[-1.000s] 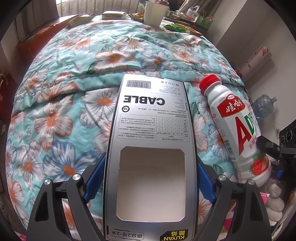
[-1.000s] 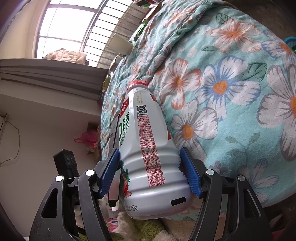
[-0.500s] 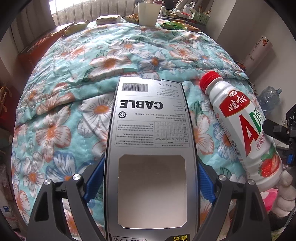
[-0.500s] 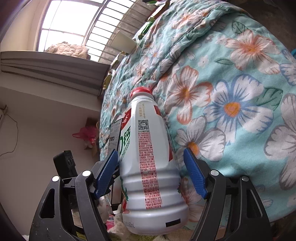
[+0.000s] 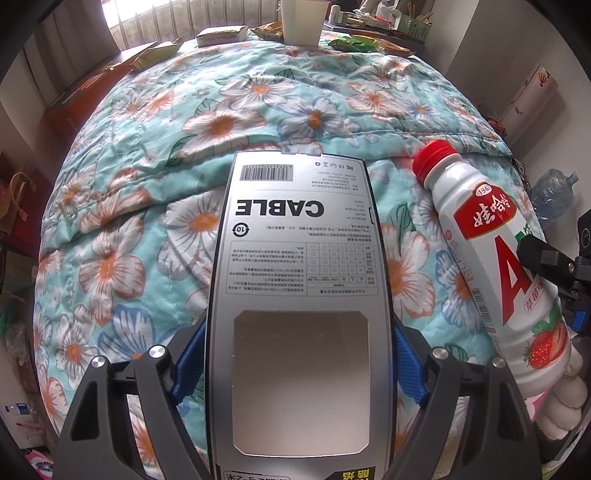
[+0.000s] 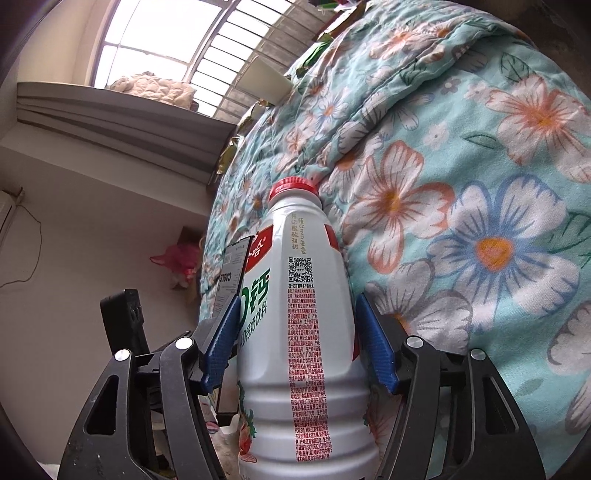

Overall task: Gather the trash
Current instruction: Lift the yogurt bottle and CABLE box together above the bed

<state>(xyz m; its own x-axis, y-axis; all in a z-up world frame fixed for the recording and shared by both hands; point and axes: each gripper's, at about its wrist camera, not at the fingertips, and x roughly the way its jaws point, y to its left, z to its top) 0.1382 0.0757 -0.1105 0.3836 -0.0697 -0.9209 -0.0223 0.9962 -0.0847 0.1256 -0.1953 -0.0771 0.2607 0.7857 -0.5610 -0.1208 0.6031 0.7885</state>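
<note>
A flat silver box printed "CABLE" sticks out over the flowered quilt, and my left gripper is shut on its two long edges. To its right a white drink bottle with a red cap lies slanted at the bed's edge. In the right wrist view the same bottle stands between the blue pads of my right gripper, whose jaws are closing and now touch both of its sides. The cable box shows just behind the bottle on the left.
At the bed's far end stand a white cup, a small box, snack packets and a green basket. A water jug and a carton sit beside the right wall. A plush toy lies below the bottle.
The right jaws stood apart from the bottle half a second ago and have now closed onto its sides. The left gripper still grips the cable box, which tilted slightly.
</note>
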